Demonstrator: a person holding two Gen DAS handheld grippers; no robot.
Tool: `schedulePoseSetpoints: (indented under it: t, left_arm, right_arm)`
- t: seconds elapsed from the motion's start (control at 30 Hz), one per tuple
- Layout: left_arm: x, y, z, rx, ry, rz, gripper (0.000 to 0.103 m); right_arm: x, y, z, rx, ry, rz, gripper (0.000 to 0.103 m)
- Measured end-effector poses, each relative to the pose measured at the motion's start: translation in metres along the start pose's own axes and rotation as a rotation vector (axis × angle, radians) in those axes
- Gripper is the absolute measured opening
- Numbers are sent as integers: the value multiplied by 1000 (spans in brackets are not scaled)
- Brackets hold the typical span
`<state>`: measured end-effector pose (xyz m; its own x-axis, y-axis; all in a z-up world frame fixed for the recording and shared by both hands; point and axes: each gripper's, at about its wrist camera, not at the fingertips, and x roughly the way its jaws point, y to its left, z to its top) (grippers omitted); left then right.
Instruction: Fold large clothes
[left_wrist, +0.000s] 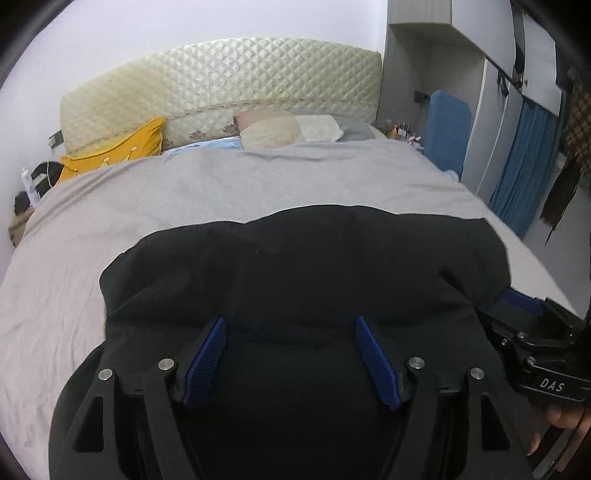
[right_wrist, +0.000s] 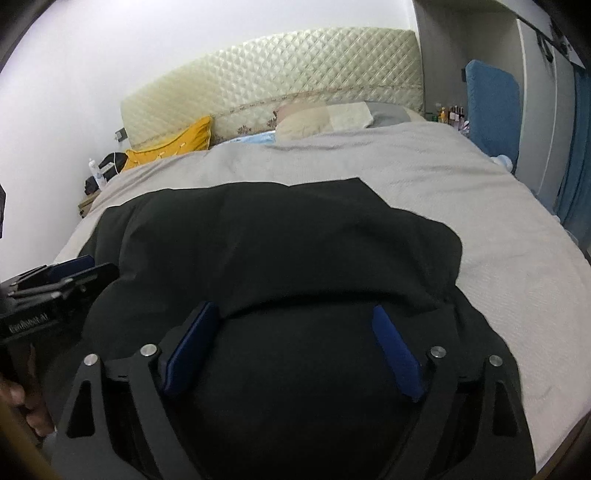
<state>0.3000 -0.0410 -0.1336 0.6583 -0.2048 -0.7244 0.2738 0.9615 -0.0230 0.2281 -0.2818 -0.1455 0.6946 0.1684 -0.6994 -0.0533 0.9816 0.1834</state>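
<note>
A large black garment (left_wrist: 295, 266) lies bunched on the grey bedspread (left_wrist: 184, 192) at the near end of the bed; it also fills the right wrist view (right_wrist: 277, 251). My left gripper (left_wrist: 290, 325) is open, its blue pads (left_wrist: 207, 354) spread wide over the garment's near edge. My right gripper (right_wrist: 293, 314) is open too, with blue pads (right_wrist: 395, 350) apart above the black cloth. Each gripper shows at the edge of the other's view: the right one (left_wrist: 535, 332) and the left one (right_wrist: 66, 280). Neither holds any cloth.
A quilted cream headboard (left_wrist: 221, 77) and pillows (left_wrist: 295, 129) stand at the far end, with a yellow cushion (left_wrist: 122, 144) at the left. A nightstand with bottles (left_wrist: 26, 192) is left of the bed. A blue upright board (left_wrist: 447, 129) and a wardrobe (left_wrist: 517, 110) are at the right.
</note>
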Motion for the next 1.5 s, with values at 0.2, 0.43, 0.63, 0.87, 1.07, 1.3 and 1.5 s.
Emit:
schedulePoseSetpoints:
  t: [0.2, 0.43, 0.63, 0.87, 1.07, 1.3, 1.5]
  left_arm:
    - [39, 2, 14, 5, 39, 11, 75]
    - [70, 10, 18, -17, 46, 20, 78]
    - [79, 6, 23, -6, 53, 56, 80]
    - [53, 19, 33, -20, 52, 117, 80]
    - [33, 59, 36, -55, 21, 222, 81]
    - [65, 78, 21, -85, 86, 220, 81]
    - [53, 71, 22, -60, 82, 267, 81]
  right_arm:
    - [31, -1, 12, 19, 20, -11, 95]
    - [58, 6, 22, 3, 40, -54, 99]
    - [70, 9, 21, -15, 15, -77, 100]
    - [53, 1, 25, -7, 11, -57, 100]
    - [21, -15, 29, -41, -39, -108, 100]
    - [23, -52, 14, 25, -9, -167, 103]
    - [31, -55, 12, 63, 6, -187, 103]
